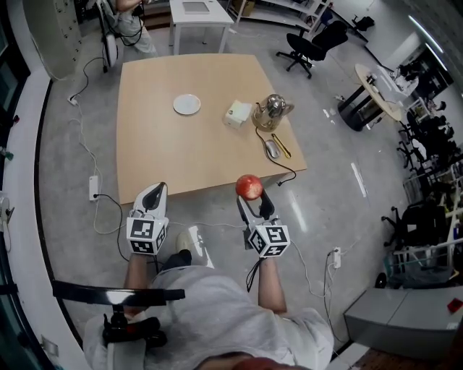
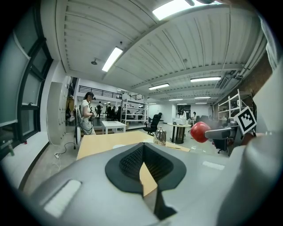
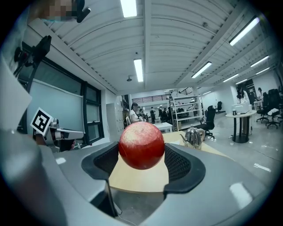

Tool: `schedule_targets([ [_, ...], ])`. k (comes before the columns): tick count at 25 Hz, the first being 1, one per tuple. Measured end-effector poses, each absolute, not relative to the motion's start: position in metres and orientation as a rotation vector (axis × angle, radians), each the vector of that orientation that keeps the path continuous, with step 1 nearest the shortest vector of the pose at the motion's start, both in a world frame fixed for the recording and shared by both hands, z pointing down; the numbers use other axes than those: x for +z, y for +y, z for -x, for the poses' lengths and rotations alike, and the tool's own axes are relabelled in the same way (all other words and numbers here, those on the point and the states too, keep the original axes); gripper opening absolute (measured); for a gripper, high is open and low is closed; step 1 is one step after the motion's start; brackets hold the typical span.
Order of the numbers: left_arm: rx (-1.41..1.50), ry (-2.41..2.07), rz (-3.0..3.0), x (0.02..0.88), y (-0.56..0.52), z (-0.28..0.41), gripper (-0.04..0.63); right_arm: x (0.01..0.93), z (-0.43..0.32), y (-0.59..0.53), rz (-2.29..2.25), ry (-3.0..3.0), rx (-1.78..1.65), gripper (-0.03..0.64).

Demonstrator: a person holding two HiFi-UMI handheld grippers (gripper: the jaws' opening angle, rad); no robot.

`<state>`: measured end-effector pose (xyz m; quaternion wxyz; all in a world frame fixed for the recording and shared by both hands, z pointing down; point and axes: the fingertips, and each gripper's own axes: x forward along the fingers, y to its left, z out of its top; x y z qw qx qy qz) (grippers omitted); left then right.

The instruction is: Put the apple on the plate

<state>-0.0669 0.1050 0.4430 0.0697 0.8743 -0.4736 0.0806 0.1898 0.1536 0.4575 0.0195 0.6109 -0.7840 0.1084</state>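
My right gripper (image 1: 252, 194) is shut on a red apple (image 1: 249, 186), held just off the near edge of the wooden table (image 1: 155, 152); the apple (image 3: 141, 145) sits clamped between the black pads in the right gripper view. It also shows in the left gripper view as a red apple (image 2: 200, 131) at the right. The small white plate (image 1: 187, 104) lies far up the table, left of centre. My left gripper (image 1: 153, 195) hovers by the table's near-left edge, its jaws (image 2: 143, 170) closed with nothing in them.
On the right half of the table are a white box (image 1: 237, 113), a metal kettle (image 1: 272, 110), a computer mouse (image 1: 272, 149) with its cable and a yellow pen (image 1: 281, 145). Office chairs (image 1: 312, 43) and a white desk (image 1: 199, 16) stand beyond the table.
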Motion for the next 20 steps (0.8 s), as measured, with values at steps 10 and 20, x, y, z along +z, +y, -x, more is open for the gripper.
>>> schedule_targets([
  [10,0.219,-1.403,-2.681,0.431,0.042,0.066,0.02,0.454,-0.189,0.101,-1.946,-2.422,0.336,0.33],
  [20,0.206,-1.389,-2.691,0.435,-0.006,0.079,0.02,0.455,-0.177,0.063,-1.979,-2.411,0.327,0.33],
])
